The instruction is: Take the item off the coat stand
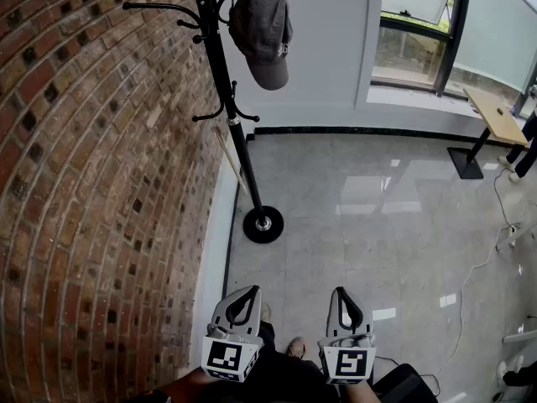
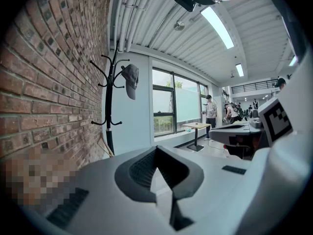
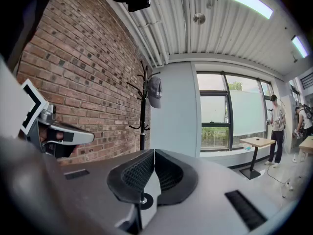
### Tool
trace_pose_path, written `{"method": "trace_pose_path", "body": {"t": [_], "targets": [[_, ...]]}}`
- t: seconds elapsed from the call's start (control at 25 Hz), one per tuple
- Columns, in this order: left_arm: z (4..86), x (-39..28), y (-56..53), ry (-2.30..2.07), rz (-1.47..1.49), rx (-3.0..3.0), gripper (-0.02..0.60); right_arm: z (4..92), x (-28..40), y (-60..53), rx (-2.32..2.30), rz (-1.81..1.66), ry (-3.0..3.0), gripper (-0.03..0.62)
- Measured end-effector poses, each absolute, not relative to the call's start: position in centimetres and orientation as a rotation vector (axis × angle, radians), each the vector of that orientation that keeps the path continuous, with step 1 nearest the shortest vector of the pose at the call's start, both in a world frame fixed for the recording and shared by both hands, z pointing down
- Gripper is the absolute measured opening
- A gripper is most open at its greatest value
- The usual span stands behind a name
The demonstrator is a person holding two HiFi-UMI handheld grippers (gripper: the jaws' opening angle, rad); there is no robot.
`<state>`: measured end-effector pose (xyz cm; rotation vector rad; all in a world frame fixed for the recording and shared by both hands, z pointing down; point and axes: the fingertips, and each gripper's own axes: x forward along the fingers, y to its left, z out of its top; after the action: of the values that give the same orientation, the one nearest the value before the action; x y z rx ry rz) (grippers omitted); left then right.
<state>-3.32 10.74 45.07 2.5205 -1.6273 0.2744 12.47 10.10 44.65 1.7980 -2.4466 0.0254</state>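
Against the red brick wall (image 1: 84, 183), a black metal coat stand (image 1: 222, 82) holds a grey fabric cap (image 1: 262, 23), likely soft and light, well ahead of the left gripper (image 1: 250, 290) and right gripper (image 1: 340, 291), both closed and empty; its stiffer brim looks the best hold.

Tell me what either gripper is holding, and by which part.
Nothing is held: left gripper and right gripper are both shut and empty; the cap hangs on the coat stand.

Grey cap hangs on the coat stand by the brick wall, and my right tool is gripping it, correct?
No. The cap hangs on the coat stand by the brick wall, but the right tool is shut on nothing, well short of it, as the right gripper view shows.
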Motion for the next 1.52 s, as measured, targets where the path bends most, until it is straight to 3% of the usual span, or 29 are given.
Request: {"method": "trace_pose_path", "body": {"t": [0.84, 0.96, 1.08, 1.52], "targets": [[39.0, -14.1, -13.4, -1.604, 0.078, 2.668, 0.025, 31.5, 0.4, -17.1, 1.896, -0.691, -2.256, 0.021], [38.9, -15.3, -15.4, -1.601, 0.083, 2.683, 0.025, 30.4, -0.7, -20.4, 1.884, -0.774, -2.166, 0.094], [38.2, -16.2, -16.6, -1.624, 0.048, 2.683, 0.026, 30.0, -1.0, -23.5, 1.883, -0.816, -2.083, 0.119], [39.1, -19.1, -17.3, -1.743, 0.139, 2.568, 0.026, 29.9, -1.5, -33.5, 1.994, -0.89, -1.832, 0.158]]}}
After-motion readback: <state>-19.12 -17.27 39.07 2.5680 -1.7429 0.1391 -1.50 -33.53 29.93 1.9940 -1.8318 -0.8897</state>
